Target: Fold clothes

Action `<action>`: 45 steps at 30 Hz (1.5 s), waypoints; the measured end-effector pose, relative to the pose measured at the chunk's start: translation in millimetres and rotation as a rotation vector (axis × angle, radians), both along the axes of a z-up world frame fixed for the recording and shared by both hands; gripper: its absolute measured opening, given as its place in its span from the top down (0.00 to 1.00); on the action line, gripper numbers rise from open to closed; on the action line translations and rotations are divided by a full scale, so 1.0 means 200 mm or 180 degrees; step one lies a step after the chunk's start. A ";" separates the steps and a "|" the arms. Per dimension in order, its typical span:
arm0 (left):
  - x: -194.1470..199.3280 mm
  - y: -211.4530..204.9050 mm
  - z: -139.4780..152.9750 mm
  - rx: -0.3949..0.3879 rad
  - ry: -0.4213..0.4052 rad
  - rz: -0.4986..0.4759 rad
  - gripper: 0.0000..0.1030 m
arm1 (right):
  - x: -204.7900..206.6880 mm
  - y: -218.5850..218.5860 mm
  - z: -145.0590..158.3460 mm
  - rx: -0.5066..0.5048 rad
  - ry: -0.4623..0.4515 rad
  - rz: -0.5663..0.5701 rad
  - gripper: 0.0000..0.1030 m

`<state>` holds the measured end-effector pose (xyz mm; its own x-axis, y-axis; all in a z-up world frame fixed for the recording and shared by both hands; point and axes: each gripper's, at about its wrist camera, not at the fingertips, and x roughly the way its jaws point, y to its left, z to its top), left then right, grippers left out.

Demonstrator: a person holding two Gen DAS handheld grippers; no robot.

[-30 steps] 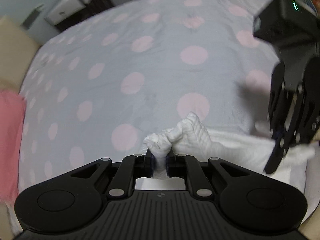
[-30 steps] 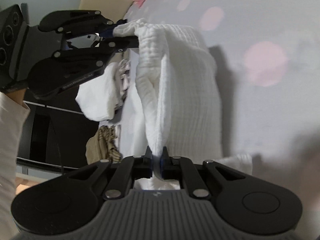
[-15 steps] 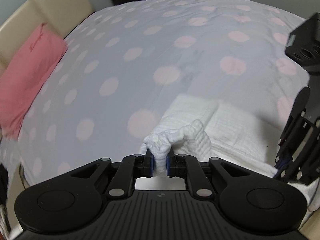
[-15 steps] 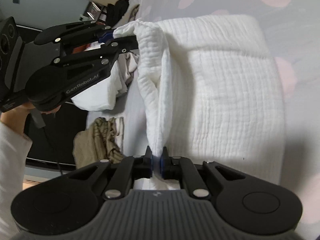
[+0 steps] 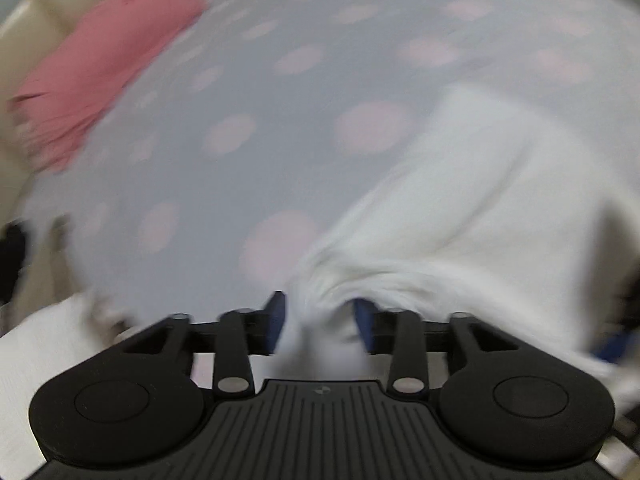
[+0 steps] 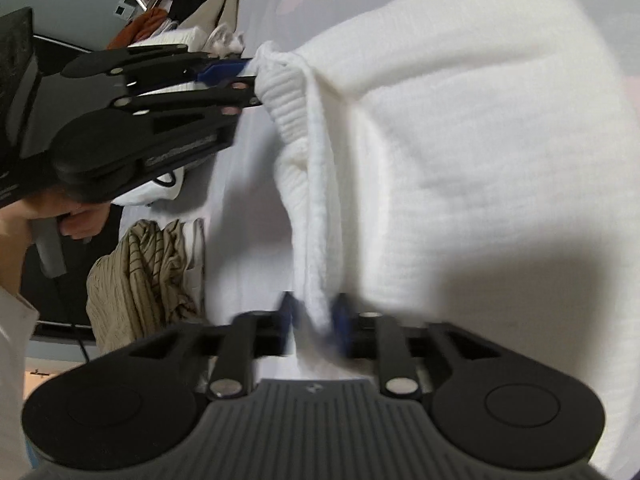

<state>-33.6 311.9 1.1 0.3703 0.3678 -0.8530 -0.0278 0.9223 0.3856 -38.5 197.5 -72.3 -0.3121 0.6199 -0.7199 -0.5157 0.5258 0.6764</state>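
Note:
A white textured garment (image 5: 480, 200) lies folded on the dotted bed sheet (image 5: 280, 120). Its near edge bunches up between the fingers of my left gripper (image 5: 320, 320), whose jaws are opening; the blue pads stand clear of the cloth on both sides. The right wrist view shows the same garment (image 6: 480, 140) with its folded edge running from the left gripper (image 6: 254, 82) down to my right gripper (image 6: 316, 318). The right jaws are opening too, and the strip of cloth hangs loose between the blurred pads.
A pink pillow (image 5: 100, 60) rests against the beige headboard at the far left. A striped beige garment (image 6: 140, 276) and a pile of other clothes (image 6: 192, 20) lie along the bed's edge. A person's hand (image 6: 76, 216) holds the left gripper's handle.
Both grippers carried the garment's edge across and down, laying it over the rest of the garment. Both pairs of jaws, shut on the cloth before, have now parted.

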 end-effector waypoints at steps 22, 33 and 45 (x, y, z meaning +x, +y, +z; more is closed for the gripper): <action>-0.61 -0.55 0.21 -0.0958 -0.0496 0.2026 0.52 | 0.21 -0.84 -0.01 0.0612 0.0055 0.0000 0.28; -0.63 -1.04 0.08 0.0123 -0.0243 0.0415 0.52 | 0.10 -0.80 -0.21 0.0601 0.0409 -0.0383 0.29; -0.55 -1.16 -0.10 0.0378 0.0224 0.0091 0.57 | 0.13 -0.79 -0.27 0.0825 0.0539 -0.0218 0.30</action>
<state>-143.8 80.0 -18.4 0.2989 0.4773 -0.8263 -0.0225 0.8692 0.4940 -13.1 38.6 -127.2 -0.3652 0.7997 -0.4765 -0.3537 0.3543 0.8657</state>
